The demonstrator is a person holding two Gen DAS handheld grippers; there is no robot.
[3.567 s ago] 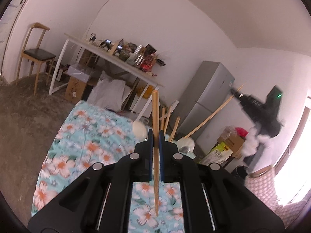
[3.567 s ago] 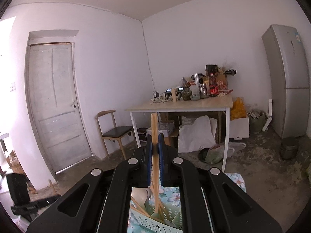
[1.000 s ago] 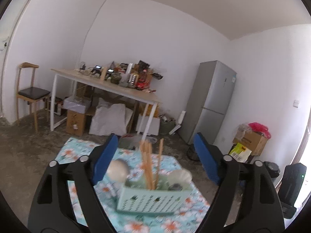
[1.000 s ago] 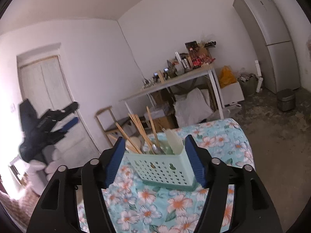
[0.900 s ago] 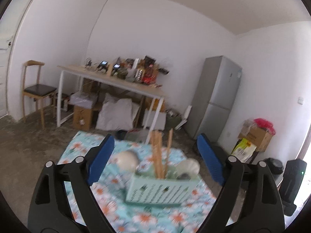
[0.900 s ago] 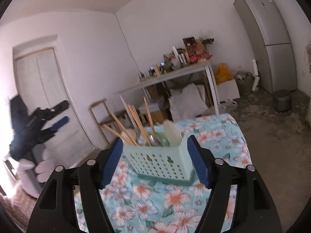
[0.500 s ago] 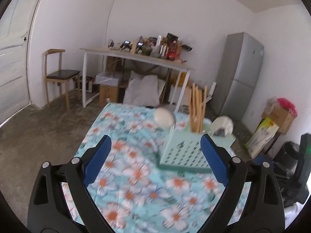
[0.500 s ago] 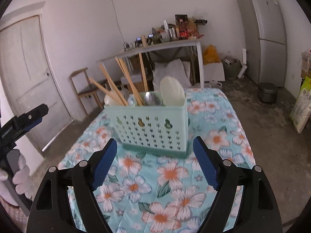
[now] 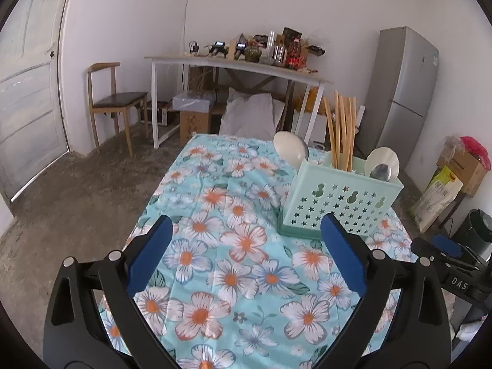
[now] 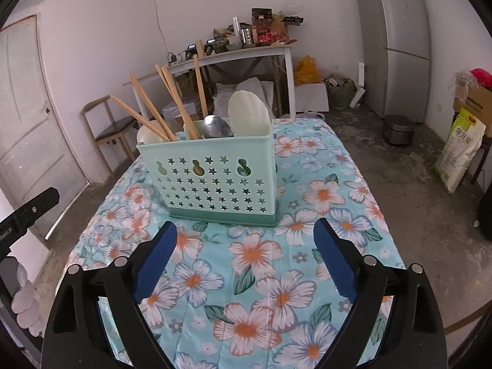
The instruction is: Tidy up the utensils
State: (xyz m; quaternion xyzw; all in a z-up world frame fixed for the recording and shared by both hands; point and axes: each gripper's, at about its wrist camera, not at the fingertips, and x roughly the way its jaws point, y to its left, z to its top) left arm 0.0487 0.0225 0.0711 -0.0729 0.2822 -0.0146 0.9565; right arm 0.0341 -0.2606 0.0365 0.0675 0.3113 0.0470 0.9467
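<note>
A mint-green perforated utensil caddy (image 9: 335, 203) (image 10: 212, 178) stands on a floral tablecloth (image 9: 233, 264) (image 10: 276, 276). In it stand several wooden chopsticks (image 9: 341, 135) (image 10: 172, 101), white spoons (image 9: 289, 149) (image 10: 247, 113) and a metal spoon (image 9: 380, 172) (image 10: 216, 127). My left gripper (image 9: 246, 249) hovers over the cloth, left of and nearer than the caddy, jaws opening, nothing between them. My right gripper (image 10: 244, 253) hangs just in front of the caddy, jaws opening wide and empty. Each gripper's black body shows at the edge of the other's view.
Bare concrete floor surrounds the table. Behind it stand a cluttered white desk (image 9: 240, 64) (image 10: 246, 52), a wooden chair (image 9: 113, 98), a grey fridge (image 9: 402, 92) (image 10: 393, 43) and a door (image 10: 27, 123). Boxes and a sack (image 10: 459, 153) lie at the right.
Both grippers, earlier shut on chopsticks, now stand open and empty. Over the last second both sank and tilted down toward the cloth, and the jaws spread wider.
</note>
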